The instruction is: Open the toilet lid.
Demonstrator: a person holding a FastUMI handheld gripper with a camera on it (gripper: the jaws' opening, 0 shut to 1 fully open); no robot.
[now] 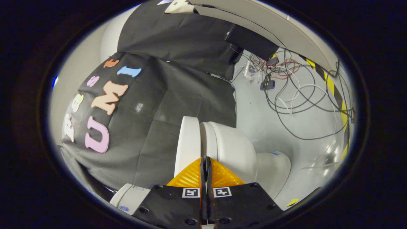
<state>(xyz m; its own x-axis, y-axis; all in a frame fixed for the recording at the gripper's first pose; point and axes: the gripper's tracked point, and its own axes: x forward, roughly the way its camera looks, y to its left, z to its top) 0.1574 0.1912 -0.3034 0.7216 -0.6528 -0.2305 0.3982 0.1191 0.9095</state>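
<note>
"Frankly, where did your gripper (205, 160) stand, and what did it have?"

"Your two fingers were pressed together with barely a slit between them, and I saw nothing caught there. Their tips pointed at the seam where the toilet lid (187, 143) lay closed on the seat (207, 136), with the bowl (232, 149) on the seat's far side."

"How did you expect that lid to handle?"

"It looked like stiff, glossy plastic. I judged it light enough to swing on its hinge, but slick, so a pinch could have slipped. You were better off opening the fingers and taking the front lip, or hooking a tip under that edge, well away from the hinge."

"And the room you had?"

"The lid's outer face was turned toward the black cloth wall (178, 95), and I could not tell how much gap lay between them. On the bowl's side the floor (254, 127) was bare nearby, and the loose cables (286, 95) lay well apart."
</note>
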